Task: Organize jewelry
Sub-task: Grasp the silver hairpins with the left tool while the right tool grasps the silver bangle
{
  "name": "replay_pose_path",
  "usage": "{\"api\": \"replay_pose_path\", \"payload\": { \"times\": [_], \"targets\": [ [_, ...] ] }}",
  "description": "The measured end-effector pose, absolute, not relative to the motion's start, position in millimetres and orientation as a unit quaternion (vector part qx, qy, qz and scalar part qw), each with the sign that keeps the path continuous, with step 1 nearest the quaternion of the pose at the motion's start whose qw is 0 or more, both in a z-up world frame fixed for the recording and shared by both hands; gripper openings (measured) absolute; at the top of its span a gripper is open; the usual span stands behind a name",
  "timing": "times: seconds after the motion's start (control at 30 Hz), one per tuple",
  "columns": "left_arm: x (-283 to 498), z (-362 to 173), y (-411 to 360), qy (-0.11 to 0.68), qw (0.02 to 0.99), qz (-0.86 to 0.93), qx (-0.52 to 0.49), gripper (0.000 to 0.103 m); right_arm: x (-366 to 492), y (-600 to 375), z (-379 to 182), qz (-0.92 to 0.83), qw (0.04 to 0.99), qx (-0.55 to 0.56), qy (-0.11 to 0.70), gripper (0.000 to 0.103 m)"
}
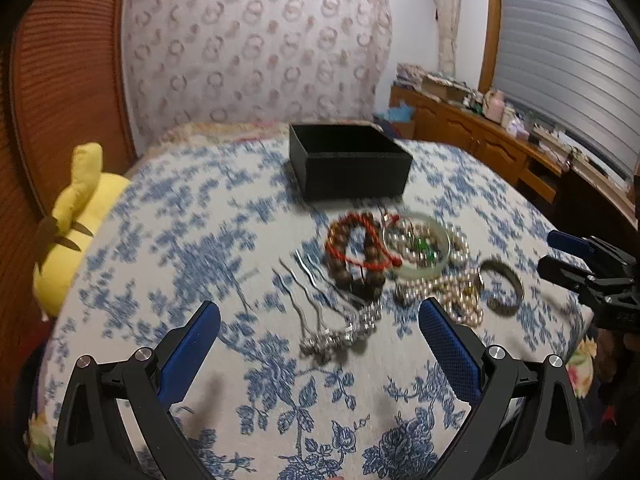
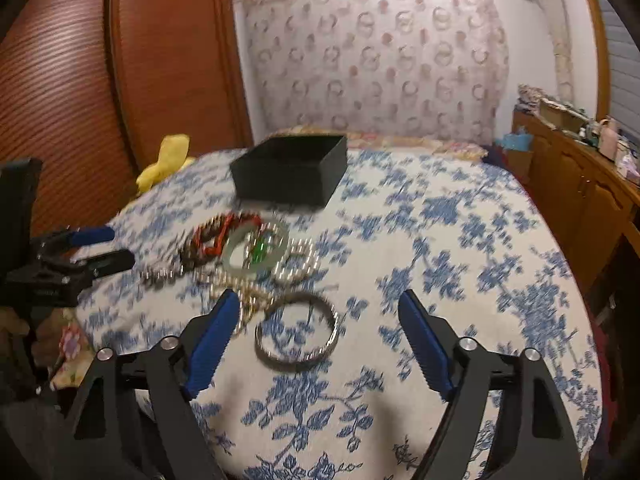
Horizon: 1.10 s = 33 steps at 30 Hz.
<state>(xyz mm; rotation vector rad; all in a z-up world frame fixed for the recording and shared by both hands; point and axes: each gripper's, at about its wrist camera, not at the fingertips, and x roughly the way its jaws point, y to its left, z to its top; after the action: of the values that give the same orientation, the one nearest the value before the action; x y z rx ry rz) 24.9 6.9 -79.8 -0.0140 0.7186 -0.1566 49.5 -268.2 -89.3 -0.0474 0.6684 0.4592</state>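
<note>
One black box [image 1: 350, 168] is seen, open-topped, standing on the blue-and-white floral cloth [image 1: 224, 360] toward its far side. In front of it, one heap of jewelry is spread on the cloth. In the heap can be counted: one pale green bangle [image 1: 416, 246], one dark metal bangle [image 2: 297, 332], one bracelet of brown wooden beads [image 1: 354, 256], one red cord bracelet [image 1: 362, 240] lying over the wooden beads, and one silver chain bracelet [image 1: 340, 334]. Pearl strands [image 1: 456, 292] are tangled beside and under the green bangle; their number cannot be told through the blur. Several thin silver pins [image 1: 304, 280] lie left of the wooden beads; an exact count cannot be made. One yellow plush toy [image 1: 76, 216] is seen at the left edge of the cloth.

Two grippers are in view. The left gripper [image 1: 320, 324] is held with its jaws wide apart above the cloth; the silver chain is seen between the fingers, but it is touched by neither and nothing is gripped. The right gripper [image 2: 319, 312] is also held with jaws wide, though slightly less than fully spread. The dark metal bangle lies on the cloth between its blue fingers [image 2: 214, 340] without being touched, and nothing is held. All jewelry is outside the box, whose inside cannot be seen.
</note>
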Motion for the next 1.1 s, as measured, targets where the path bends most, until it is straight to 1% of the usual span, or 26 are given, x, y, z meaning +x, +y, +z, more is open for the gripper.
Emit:
{"api": "replay_pose_path", "payload": {
  "times": [0.1,0.2,0.27,0.4,0.63,0.83,0.9,0.93,0.97,1.0,1.03,1.1],
  "targets": [
    [29.7,-88.4,6.2,0.367,0.926,-0.086,-0.009,0.096,50.4,-262.1,-98.7,0.238,0.909,-0.038,0.341,0.074],
    [32.6,-95.1,3.7,0.378,0.920,-0.099,-0.008,0.094,52.5,-256.3,-105.1,0.252,0.900,-0.052,0.353,0.073],
    [33.8,-98.2,1.8,0.385,0.917,-0.106,-0.005,0.084,54.1,-254.2,-108.5,0.257,0.895,-0.056,0.360,0.073],
    [39.2,-103.0,0.3,0.397,0.911,-0.113,-0.007,0.076,59.2,-250.6,-114.3,0.260,0.888,-0.069,0.373,0.073],
    [53.8,-108.0,-1.6,0.413,0.904,-0.108,-0.013,0.076,63.8,-241.3,-118.2,0.262,0.883,-0.088,0.378,0.073],
    [60.1,-110.4,-7.9,0.412,0.906,-0.094,0.012,0.075,68.0,-236.9,-122.2,0.257,0.883,-0.097,0.381,0.073],
    [59.2,-111.1,-8.8,0.410,0.908,-0.087,0.020,0.070,69.5,-235.5,-121.9,0.257,0.883,-0.099,0.379,0.073],
    [58.5,-111.2,-8.6,0.408,0.909,-0.084,0.025,0.066,70.3,-234.8,-122.3,0.257,0.883,-0.100,0.379,0.073],
    [57.3,-111.0,-8.5,0.406,0.909,-0.085,0.026,0.059,70.6,-234.6,-122.9,0.257,0.883,-0.102,0.379,0.072],
    [55.7,-110.3,-7.1,0.404,0.910,-0.086,0.026,0.054,70.9,-234.2,-123.5,0.257,0.883,-0.103,0.379,0.070],
    [54.6,-109.8,-5.6,0.404,0.911,-0.086,0.024,0.053,70.8,-234.3,-123.8,0.258,0.883,-0.103,0.378,0.067],
    [51.0,-109.7,-1.0,0.402,0.911,-0.090,0.024,0.052,69.7,-234.8,-123.8,0.259,0.884,-0.105,0.376,0.061]
  ]
}}
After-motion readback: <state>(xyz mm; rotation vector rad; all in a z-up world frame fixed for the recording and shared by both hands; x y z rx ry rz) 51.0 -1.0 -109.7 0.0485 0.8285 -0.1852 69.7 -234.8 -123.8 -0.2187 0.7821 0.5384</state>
